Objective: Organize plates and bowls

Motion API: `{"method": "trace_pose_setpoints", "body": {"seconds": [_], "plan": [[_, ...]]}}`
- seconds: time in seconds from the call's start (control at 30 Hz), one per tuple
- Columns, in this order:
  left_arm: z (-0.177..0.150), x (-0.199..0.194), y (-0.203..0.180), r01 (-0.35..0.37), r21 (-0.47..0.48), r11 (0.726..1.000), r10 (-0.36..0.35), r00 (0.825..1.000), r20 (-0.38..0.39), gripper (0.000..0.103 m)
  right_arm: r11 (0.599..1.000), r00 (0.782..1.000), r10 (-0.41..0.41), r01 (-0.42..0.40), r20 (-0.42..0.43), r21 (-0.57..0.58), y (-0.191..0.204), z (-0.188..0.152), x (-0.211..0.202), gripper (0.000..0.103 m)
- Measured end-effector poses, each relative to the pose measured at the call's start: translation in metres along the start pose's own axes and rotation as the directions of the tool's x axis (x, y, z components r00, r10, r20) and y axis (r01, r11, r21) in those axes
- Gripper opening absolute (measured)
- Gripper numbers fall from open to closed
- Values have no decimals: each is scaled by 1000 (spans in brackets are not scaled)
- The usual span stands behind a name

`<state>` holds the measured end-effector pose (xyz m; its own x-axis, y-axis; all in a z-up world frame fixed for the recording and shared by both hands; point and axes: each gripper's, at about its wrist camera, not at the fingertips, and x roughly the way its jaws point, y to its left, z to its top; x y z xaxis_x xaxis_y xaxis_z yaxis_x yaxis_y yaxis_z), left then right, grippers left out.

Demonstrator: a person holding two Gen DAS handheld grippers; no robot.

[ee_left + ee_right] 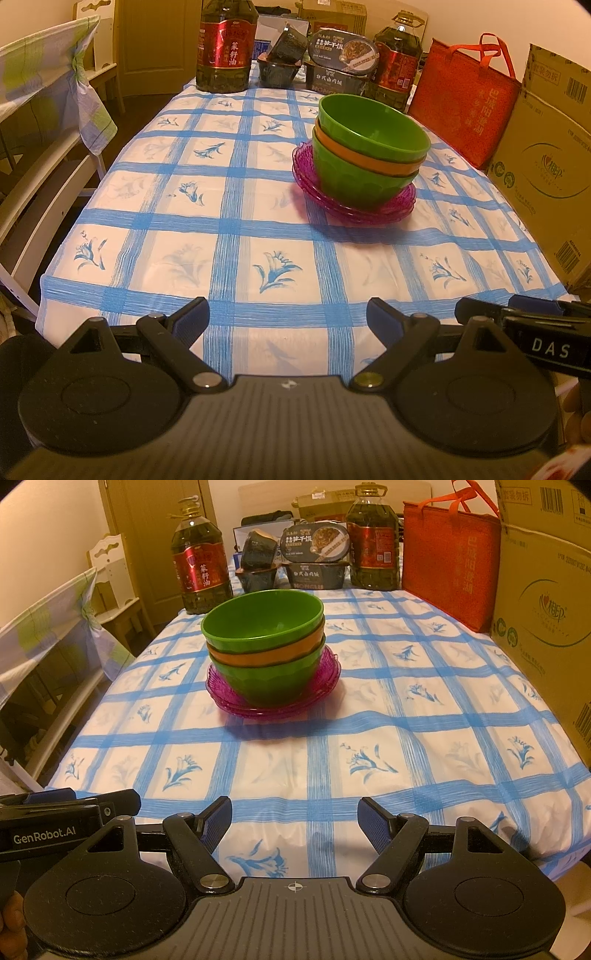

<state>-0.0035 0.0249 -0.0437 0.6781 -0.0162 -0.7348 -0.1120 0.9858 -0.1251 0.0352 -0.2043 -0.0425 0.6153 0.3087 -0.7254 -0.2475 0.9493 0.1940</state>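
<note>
Both grippers wide apart at the near edge, dishes stacked mid-table

Partly hidden at the lower corner of each view, a bit of the person's hand shows behind the gripper bodies, too cropped to make out. Nearest, the left gripper [288, 317] hovers level over the near edge of the blue-checked tablecloth [229, 229], its blue-padded fingers spread wide and holding nothing. Just beside it, the right gripper [294, 819] sits in the same pose, fingers equally wide and bare.

Farther in, well apart from both tools and around the middle of the table, a pile of translucent magenta plastic plates [229, 698] carries three nested plastic bowls: a green bottom bowl [273, 679], an orange middle bowl [258, 657] showing only its rim band, and a green top bowl [262, 622], which looks empty.

Along the far edge stand two large oil bottles [201, 572], some packaged food boxes [316, 559] and a red tote bag [448, 561]. A cardboard carton [543, 635] lines the right edge, cut off by the frame.
</note>
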Motion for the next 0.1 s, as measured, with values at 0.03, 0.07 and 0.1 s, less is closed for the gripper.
{"method": "trace_pose_setpoints", "body": {"seconds": [0.03, 0.07, 0.1], "plan": [[-1, 0, 0, -3, -1, 1000, 3, 1000, 4, 91, 1000, 1000, 0, 0, 0, 0, 0, 0, 0, 75], [-1, 0, 0, -5, -1, 1000, 5, 1000, 5, 91, 1000, 1000, 0, 0, 0, -1, 0, 1, 0, 75], [-2, 1, 0, -6, -2, 1000, 6, 1000, 3, 91, 1000, 1000, 0, 0, 0, 0, 0, 0, 0, 75]]}}
